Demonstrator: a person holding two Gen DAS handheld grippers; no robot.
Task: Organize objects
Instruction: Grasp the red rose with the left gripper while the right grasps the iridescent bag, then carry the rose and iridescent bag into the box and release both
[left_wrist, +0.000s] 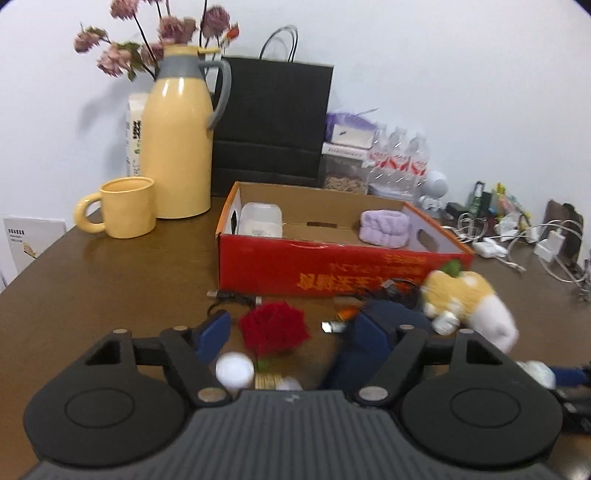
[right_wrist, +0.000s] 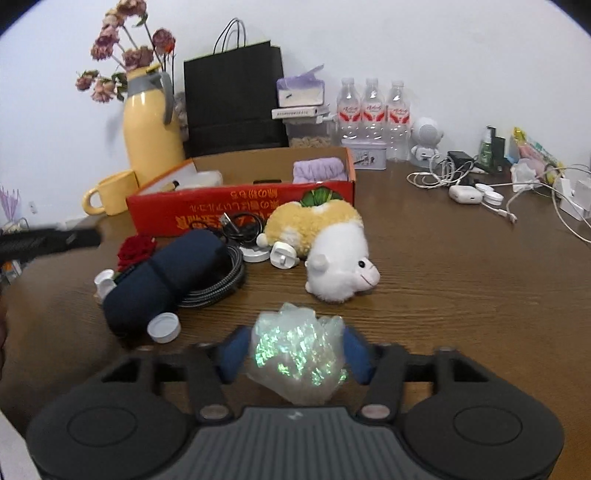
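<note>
1. Right gripper (right_wrist: 295, 349): both blue pads press an iridescent cellophane bundle (right_wrist: 297, 356) held over the brown table (right_wrist: 443, 280).
2. Left gripper (left_wrist: 286, 334): jaws apart, gripping nothing; a red rose (left_wrist: 273, 328) lies between the pads, untouched.
3. Red cardboard box (right_wrist: 240, 210): at 11 o'clock from the right gripper, containing a purple cloth (right_wrist: 319, 170).
4. Plush toy (right_wrist: 332, 247): at 12 o'clock, just beside the box.

— On the brown bench (right_wrist: 443, 280)?
— Red box (right_wrist: 240, 210) at twelve, plush sheep (right_wrist: 332, 254) just before it, yellow mug (right_wrist: 110, 197) at ten, tangled cables (right_wrist: 447, 173) at two.
</note>
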